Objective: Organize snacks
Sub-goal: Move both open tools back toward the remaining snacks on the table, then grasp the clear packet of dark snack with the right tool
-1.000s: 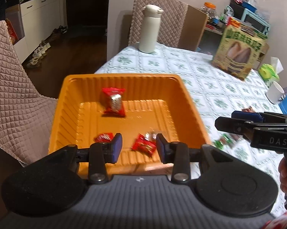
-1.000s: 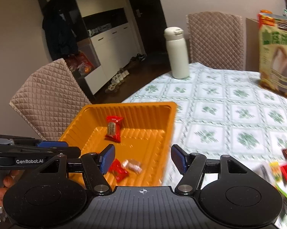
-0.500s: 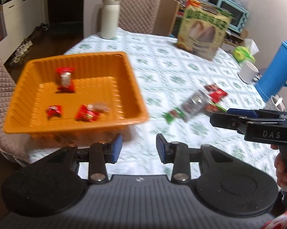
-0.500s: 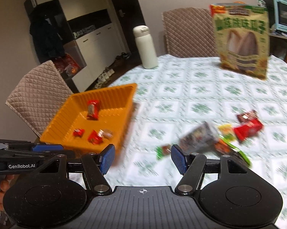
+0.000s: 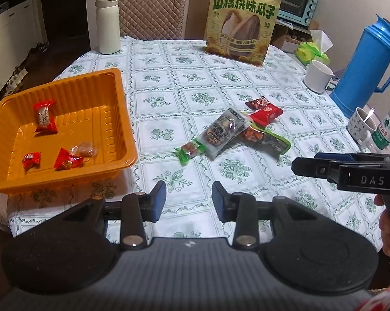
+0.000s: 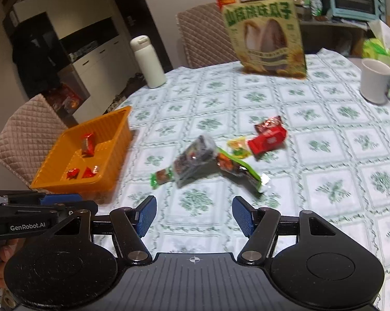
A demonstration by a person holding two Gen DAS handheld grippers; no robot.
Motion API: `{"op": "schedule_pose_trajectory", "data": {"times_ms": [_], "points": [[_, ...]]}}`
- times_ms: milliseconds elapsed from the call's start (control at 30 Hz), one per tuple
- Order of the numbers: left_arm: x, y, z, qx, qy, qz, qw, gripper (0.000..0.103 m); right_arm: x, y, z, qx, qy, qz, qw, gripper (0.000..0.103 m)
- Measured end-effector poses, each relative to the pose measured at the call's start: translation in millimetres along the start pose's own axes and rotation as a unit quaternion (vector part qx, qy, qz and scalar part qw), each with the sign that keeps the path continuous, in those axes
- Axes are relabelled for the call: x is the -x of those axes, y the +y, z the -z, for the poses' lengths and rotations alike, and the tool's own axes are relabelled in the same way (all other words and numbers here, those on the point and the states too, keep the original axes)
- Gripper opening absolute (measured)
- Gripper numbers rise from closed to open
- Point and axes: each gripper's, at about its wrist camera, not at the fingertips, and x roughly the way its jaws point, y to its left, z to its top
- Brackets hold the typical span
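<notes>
In the right wrist view the snack pile [image 6: 215, 160] is blurred, its wrappers' print unreadable.

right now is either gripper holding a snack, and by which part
Nothing is held. The left gripper and right gripper both stand open and empty above the tablecloth.

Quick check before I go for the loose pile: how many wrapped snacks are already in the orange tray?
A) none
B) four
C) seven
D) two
B: the orange tray holds four wrapped pieces, a red one standing apart toward the back, then a small red one, another red one and a clear-wrapped one near the front.
</notes>
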Motion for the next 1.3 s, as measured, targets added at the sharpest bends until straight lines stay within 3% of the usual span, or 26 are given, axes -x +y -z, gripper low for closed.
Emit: {"op": "schedule_pose_trajectory", "data": {"times_ms": [633, 867, 1300], "points": [[-30.8, 20.8, -40.3, -0.009, -0.011, -0.022, 0.9997, 0.035, -61.3, -4.2, -19.3, -0.039, 0.016, -0.021, 0.999, 0.064], [-46.0, 41.9, -58.6, -0.006, -0.009, -0.028, 0.9995, 0.035, -91.4, -10.0, -29.4, -0.083, 0.018, -0.026, 0.996, 0.055], [-66.4, 58.6, -67.6, -0.011, 0.010, -0.021, 0.9997, 0.035, -126.8, -26.0, -30.0, -0.194, 0.003, -0.032, 0.980, 0.051]]}}
